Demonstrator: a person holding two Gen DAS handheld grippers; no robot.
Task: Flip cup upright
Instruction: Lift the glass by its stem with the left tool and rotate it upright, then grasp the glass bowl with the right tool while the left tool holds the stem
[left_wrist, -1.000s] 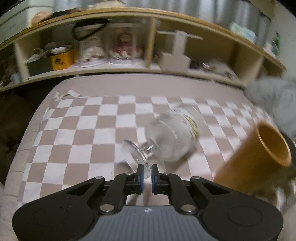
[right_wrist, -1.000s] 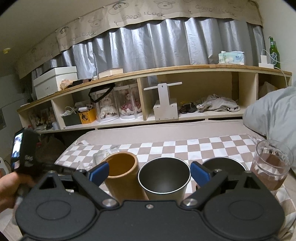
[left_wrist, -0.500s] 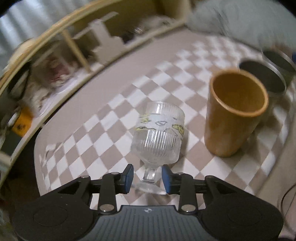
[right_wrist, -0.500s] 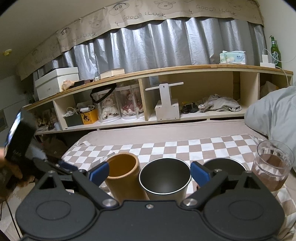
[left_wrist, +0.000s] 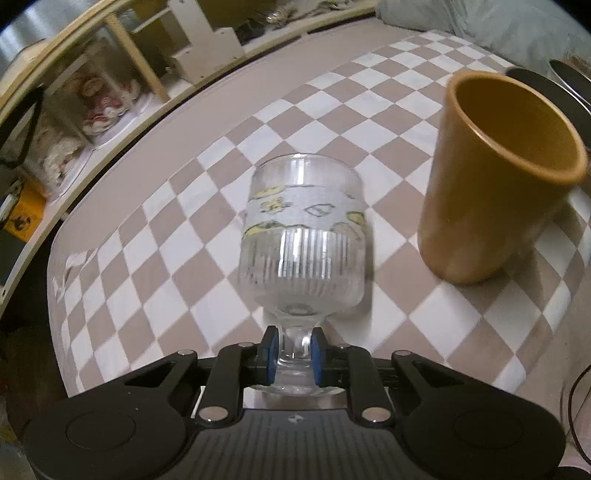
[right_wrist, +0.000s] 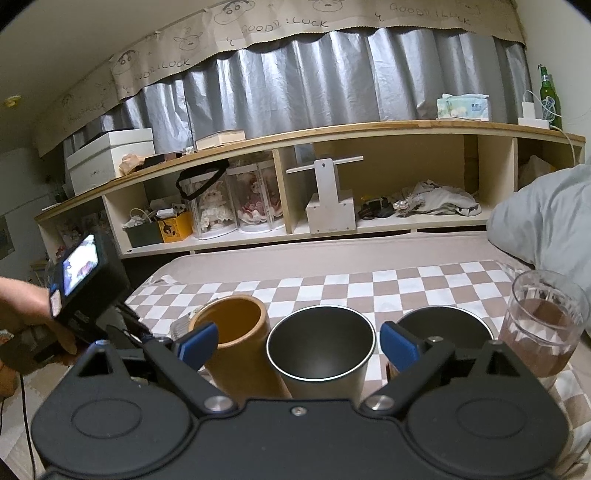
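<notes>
A clear ribbed footed glass cup with yellow drawings stands upright on the checkered cloth, mouth up. My left gripper is shut on its short stem, blue pads on either side, just above the foot. In the right wrist view only a sliver of the glass shows behind the orange cup. My right gripper is open and empty, held above the near cups. The left gripper's camera body and a hand show at left.
An orange cup stands upright right of the glass. Two dark metal cups and a clear glass tumbler stand in a row. A wooden shelf runs behind; a grey pillow lies at the right.
The glass cup went from lying on its side to standing upright. My left gripper swung round with it, opened briefly, and has closed on the stem. The right gripper stayed still.
</notes>
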